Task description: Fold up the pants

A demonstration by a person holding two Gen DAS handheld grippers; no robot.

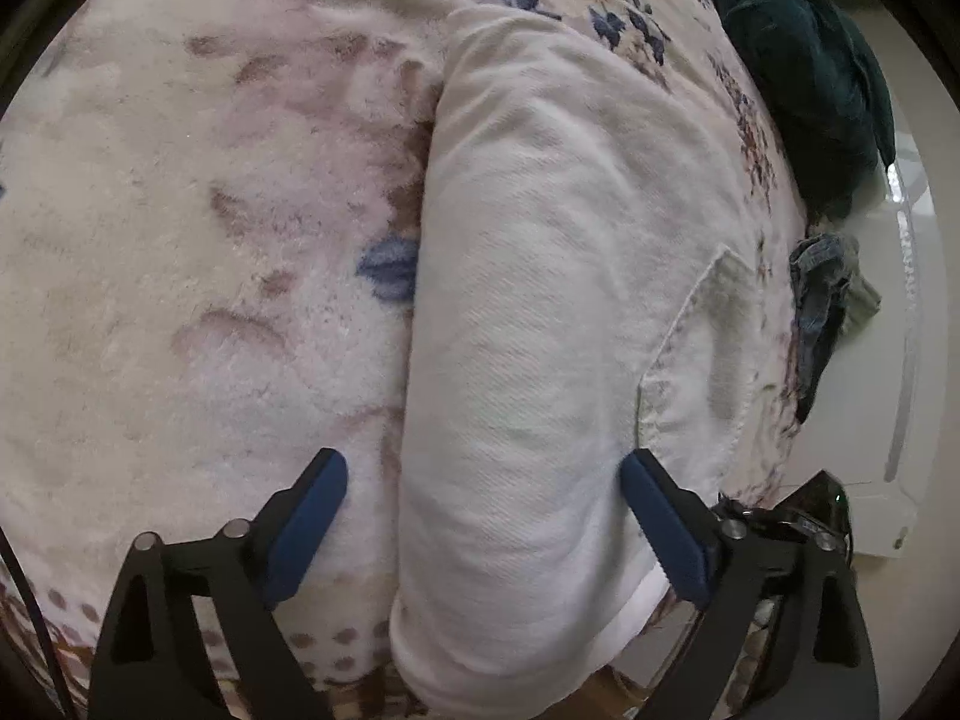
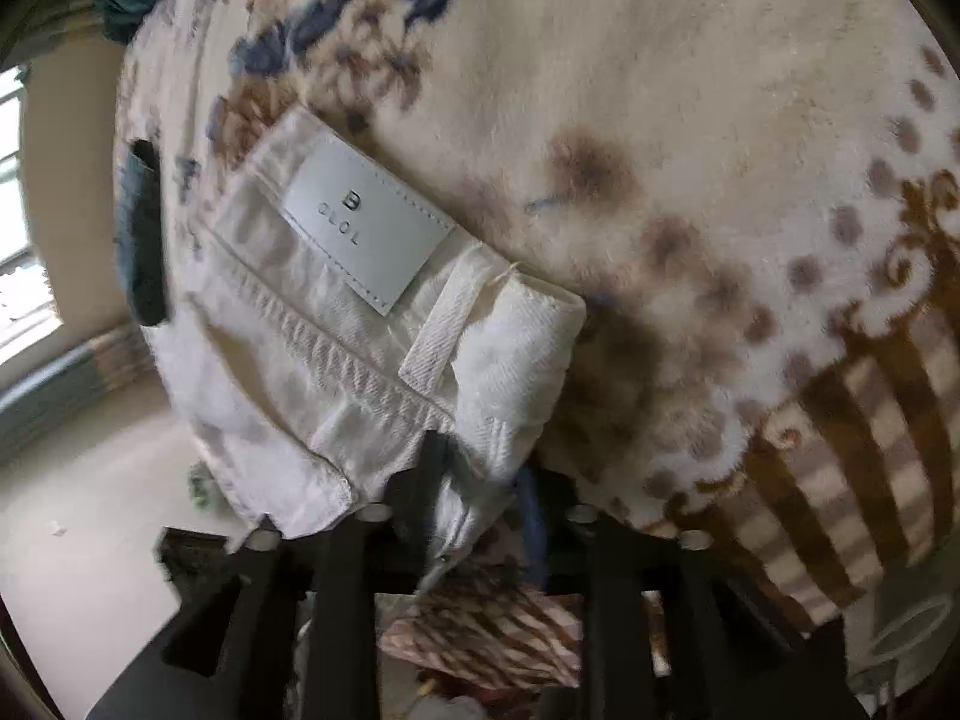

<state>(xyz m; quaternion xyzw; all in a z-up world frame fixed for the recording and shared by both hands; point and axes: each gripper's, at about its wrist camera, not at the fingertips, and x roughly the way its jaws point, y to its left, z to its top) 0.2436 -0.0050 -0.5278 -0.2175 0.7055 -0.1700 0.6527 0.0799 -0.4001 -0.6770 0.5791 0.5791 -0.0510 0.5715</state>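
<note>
White denim pants [image 1: 540, 300] lie folded in a long strip on a floral fleece blanket [image 1: 180, 240]. My left gripper [image 1: 486, 474] hovers over the strip's near end with its jaws wide open. One blue pad [image 1: 312, 516] is over the blanket and the other pad [image 1: 660, 516] is by the back pocket; neither presses the cloth. In the right wrist view the waistband end of the pants [image 2: 336, 348] shows a white label [image 2: 366, 234] and a belt loop [image 2: 444, 330]. My right gripper [image 2: 480, 480] is shut on the thick folded waistband corner.
A dark green cloth [image 1: 798, 72] lies at the blanket's far right edge, with a crumpled blue denim item [image 1: 822, 288] below it. The blanket's brown striped border [image 2: 852, 432] hangs at the near edge. Pale floor [image 2: 90, 510] and a window [image 2: 12, 180] are at the left.
</note>
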